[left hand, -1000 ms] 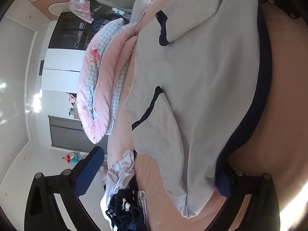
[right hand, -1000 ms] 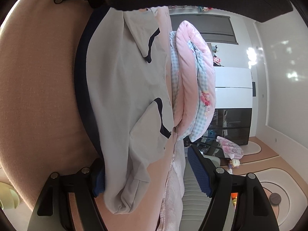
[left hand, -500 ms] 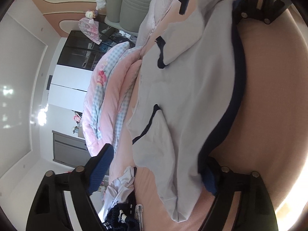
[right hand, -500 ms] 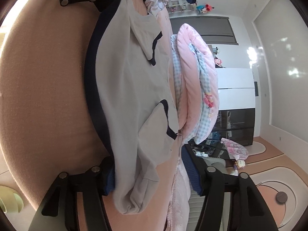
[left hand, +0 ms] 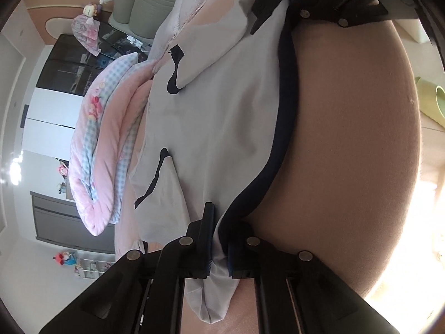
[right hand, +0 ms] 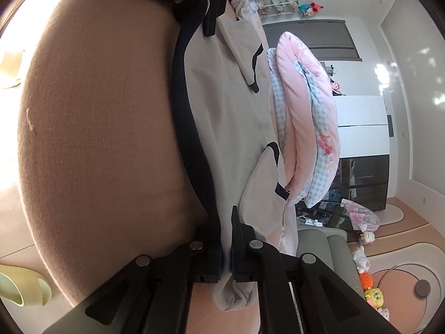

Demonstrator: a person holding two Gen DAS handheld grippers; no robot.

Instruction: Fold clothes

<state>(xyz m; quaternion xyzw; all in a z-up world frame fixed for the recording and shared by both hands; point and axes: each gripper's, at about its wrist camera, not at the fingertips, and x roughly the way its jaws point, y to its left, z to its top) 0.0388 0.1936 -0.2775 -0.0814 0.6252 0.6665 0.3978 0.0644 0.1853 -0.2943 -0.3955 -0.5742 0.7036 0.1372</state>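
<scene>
With the pale grey, navy-hemmed cotton shirt [left hand: 222,117] spread mid-frame on the pink bed [left hand: 347,139], your left tool [left hand: 219,253] is clamped on its hem while your right tool [right hand: 226,258] is closing on the opposite corner, so you next lift both corners evenly and carry them toward the collar.

The shirt [left hand: 222,117] is pale grey, its hem band [left hand: 283,128] and sleeve trim [left hand: 173,80] navy. It lies on a plain dusty-pink bed [left hand: 347,139]. The quilt [left hand: 94,150] beside it is soft pink on one face — light blue-and-white gingham on the other, with small red and yellow prints. Both grippers [left hand: 219,247] [right hand: 226,250] are black with blue pads. The cabinet [right hand: 361,111] behind is white above, glossy black below — the slipper [right hand: 19,286] pale green.
</scene>
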